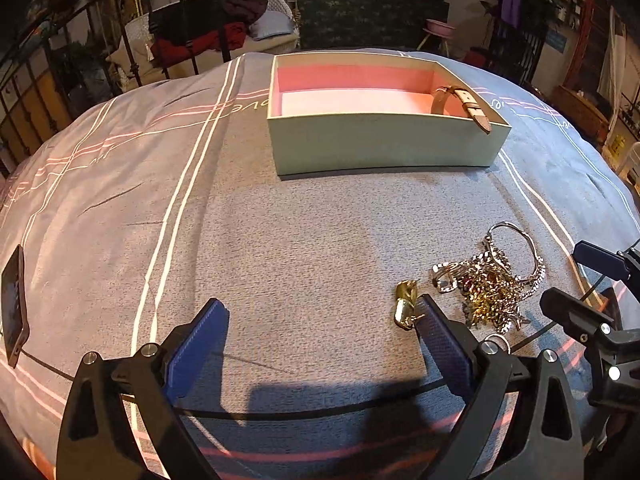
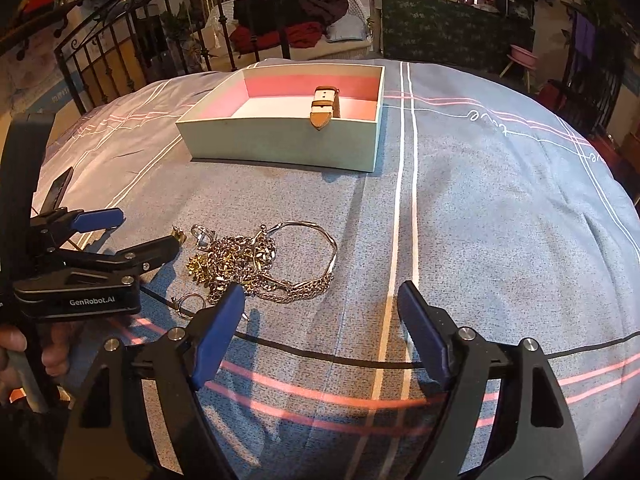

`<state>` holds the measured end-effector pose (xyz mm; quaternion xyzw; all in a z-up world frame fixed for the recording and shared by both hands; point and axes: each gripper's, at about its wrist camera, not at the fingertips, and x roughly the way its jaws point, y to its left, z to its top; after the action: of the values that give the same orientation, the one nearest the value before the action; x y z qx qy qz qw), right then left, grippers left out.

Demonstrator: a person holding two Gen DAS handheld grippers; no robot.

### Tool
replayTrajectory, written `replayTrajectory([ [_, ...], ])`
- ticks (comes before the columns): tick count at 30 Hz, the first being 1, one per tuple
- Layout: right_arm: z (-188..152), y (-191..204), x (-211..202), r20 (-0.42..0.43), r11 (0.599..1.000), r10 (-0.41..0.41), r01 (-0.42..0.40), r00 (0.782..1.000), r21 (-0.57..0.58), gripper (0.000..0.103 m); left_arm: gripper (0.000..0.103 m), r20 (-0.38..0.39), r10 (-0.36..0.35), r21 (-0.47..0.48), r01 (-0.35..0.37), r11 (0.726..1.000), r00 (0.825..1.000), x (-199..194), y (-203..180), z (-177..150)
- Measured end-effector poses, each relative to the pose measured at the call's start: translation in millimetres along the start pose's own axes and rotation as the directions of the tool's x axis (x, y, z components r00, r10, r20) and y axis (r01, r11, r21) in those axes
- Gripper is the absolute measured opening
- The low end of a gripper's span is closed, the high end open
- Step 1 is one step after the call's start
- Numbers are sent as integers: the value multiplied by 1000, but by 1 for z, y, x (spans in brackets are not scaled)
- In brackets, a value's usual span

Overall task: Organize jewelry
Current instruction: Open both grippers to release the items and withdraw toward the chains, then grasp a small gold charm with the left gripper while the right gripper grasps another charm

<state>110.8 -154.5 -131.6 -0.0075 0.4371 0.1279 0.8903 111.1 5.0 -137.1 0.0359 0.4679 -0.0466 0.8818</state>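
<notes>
A tangled pile of gold and silver chains with a bangle (image 1: 492, 280) (image 2: 256, 264) lies on the grey bedspread. A small gold piece (image 1: 406, 308) (image 2: 178, 235) sits apart, just outside the right finger of my left gripper (image 1: 322, 316) (image 2: 144, 230), which is open with nothing between its jaws. My right gripper (image 2: 320, 304) (image 1: 564, 276) is open over bare cloth, its left finger at the pile's near edge. A loose ring (image 2: 192, 302) lies by that finger. The pale box with pink lining (image 1: 380, 144) (image 2: 280, 144) stands farther back, a tan watch strap (image 1: 460, 104) (image 2: 324, 108) hanging over its rim.
A dark phone (image 1: 14, 304) (image 2: 60, 188) lies on the bedspread to the left. A black iron bed frame (image 2: 100, 64) rises behind the box on the left. A person's hand (image 2: 16, 344) holds the left gripper's handle.
</notes>
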Motion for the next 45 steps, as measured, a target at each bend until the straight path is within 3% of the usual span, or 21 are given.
replayTrajectory([
  [8,3,7,6,-8,1000,9,-9,1000,-23,79,91,17,-48,34,48,998,999,-7,-14,-2],
  [13,3,8,6,-8,999,10,-10,1000,-34,79,64,27,-58,61,56,997,998,-6,-20,-2],
  [15,6,10,7,-5,999,5,-5,1000,-53,79,34,40,-72,57,69,996,997,-9,-18,-3],
  [17,12,14,10,-3,997,15,-15,1000,-70,79,15,47,-95,38,93,995,994,-11,-13,-3],
  [18,16,16,10,1,997,23,-23,1000,-80,79,12,47,-103,25,101,995,994,-11,-10,-3],
  [23,34,37,22,-11,981,96,-96,995,-170,78,11,49,-120,-30,122,992,992,-13,3,-4],
  [30,49,73,54,-136,925,200,-233,970,-301,60,11,48,-112,-119,117,986,993,-17,25,-6],
  [32,50,82,58,-148,913,205,-244,967,-328,59,11,48,-117,-140,122,983,992,-18,30,-7],
  [36,54,94,61,-161,896,235,-278,959,-347,18,11,53,-117,-155,124,980,992,-20,34,-6],
  [40,55,99,58,-148,890,222,-262,964,-374,15,11,57,-125,-148,132,980,991,-22,32,-5],
  [45,59,85,36,-80,914,244,-257,966,-314,15,11,75,-137,-129,146,981,988,-27,25,-2],
])
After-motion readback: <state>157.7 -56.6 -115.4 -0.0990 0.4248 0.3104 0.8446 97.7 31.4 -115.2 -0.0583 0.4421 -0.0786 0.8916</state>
